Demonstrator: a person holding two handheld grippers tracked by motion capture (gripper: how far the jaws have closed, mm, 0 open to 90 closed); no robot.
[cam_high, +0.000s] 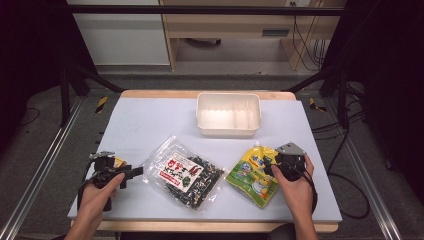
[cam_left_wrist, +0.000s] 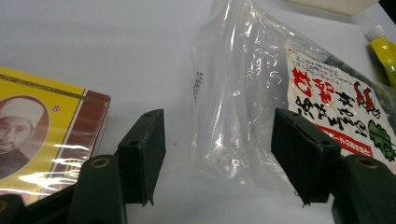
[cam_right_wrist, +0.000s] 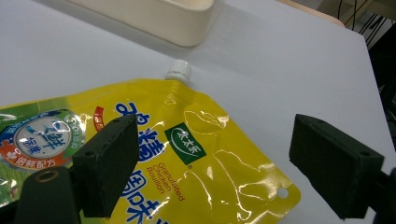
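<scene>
Seaweed bag (cam_high: 186, 175), clear plastic with a white and red label, lies flat on the white table (cam_high: 150, 120) a little left of centre near my edge, and my left gripper (cam_high: 129, 172) points at its near left end. In the left gripper view the clear, empty end of the bag (cam_left_wrist: 233, 116) sits between the two black jaws, which stand apart from the plastic and press on nothing; I read that gripper as released. Just to its left lies a yellow and brown box (cam_left_wrist: 42, 135), flat on the table beside the left jaw. To the right of the bag lies a yellow pouch (cam_high: 254, 172) with a white cap (cam_right_wrist: 178, 71), flat, its cap end toward the far side. My right gripper (cam_high: 272, 167) hovers over the pouch's right part; in the right gripper view its jaws stand wide, one over the pouch (cam_right_wrist: 196, 154) and one over bare table, gripping nothing. Beyond both, at the far middle of the table, stands a cream divided tray (cam_high: 228, 131).
</scene>
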